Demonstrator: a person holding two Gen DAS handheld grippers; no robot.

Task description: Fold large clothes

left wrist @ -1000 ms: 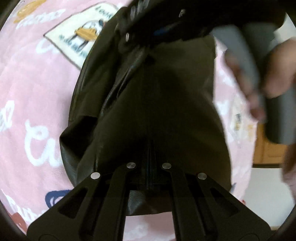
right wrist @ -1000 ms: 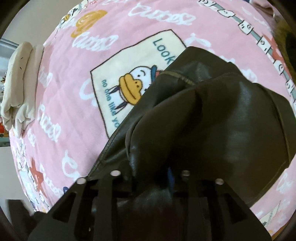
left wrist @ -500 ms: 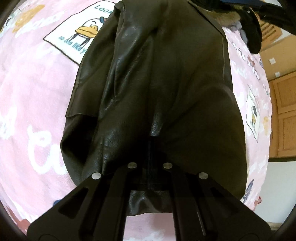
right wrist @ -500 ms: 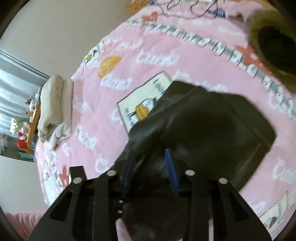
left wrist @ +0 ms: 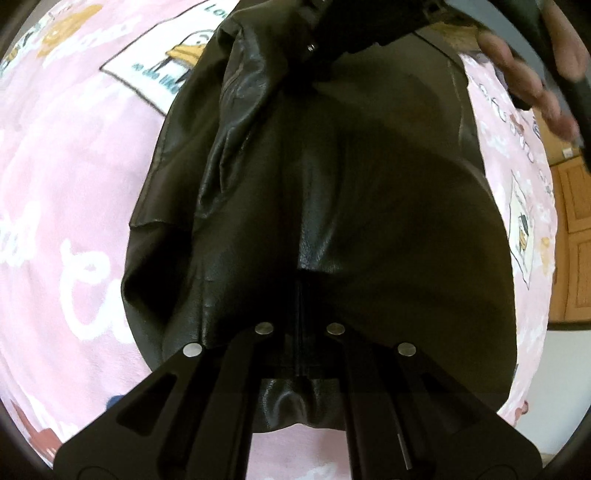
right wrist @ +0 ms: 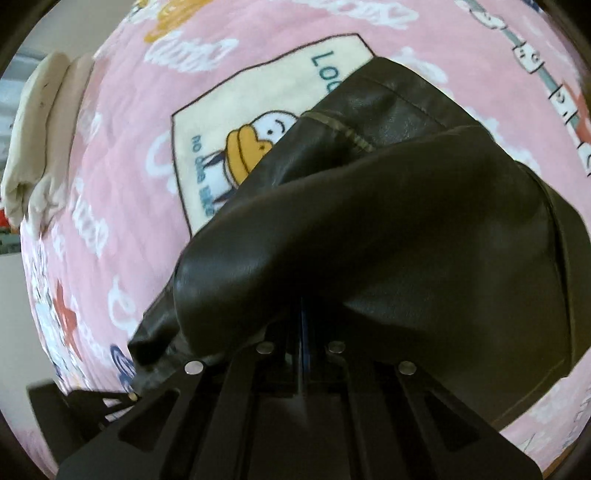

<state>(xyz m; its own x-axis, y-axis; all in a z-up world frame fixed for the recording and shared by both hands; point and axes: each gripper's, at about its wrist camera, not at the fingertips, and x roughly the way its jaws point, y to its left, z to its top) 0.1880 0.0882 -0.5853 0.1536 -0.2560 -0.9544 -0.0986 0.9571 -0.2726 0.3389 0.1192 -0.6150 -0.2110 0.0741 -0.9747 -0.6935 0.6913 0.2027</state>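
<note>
A black leather jacket (left wrist: pixel 369 203) lies bunched on a pink blanket (left wrist: pixel 66 166). My left gripper (left wrist: pixel 300 295) points steeply down and is shut on a seam fold at the jacket's near edge. In the right wrist view the jacket (right wrist: pixel 406 229) rises in a smooth ridge toward my right gripper (right wrist: pixel 302 314). Its jaws are closing to a thin slit that pinches the ridge. The right gripper's body (left wrist: pixel 351 26) and the person's hand (left wrist: pixel 524 62) show at the top of the left wrist view, over the jacket's far end.
The blanket (right wrist: pixel 129 155) carries a cream duck patch (right wrist: pixel 251 122) partly under the jacket. A folded cream cloth (right wrist: pixel 40 140) lies at the bed's far left edge. Wooden cabinet doors (left wrist: pixel 572 240) stand beyond the bed's right side.
The right gripper lifted away with its jaws apart, then came back down close to the jacket and shut on a fold. The left gripper kept its hold and barely moved.
</note>
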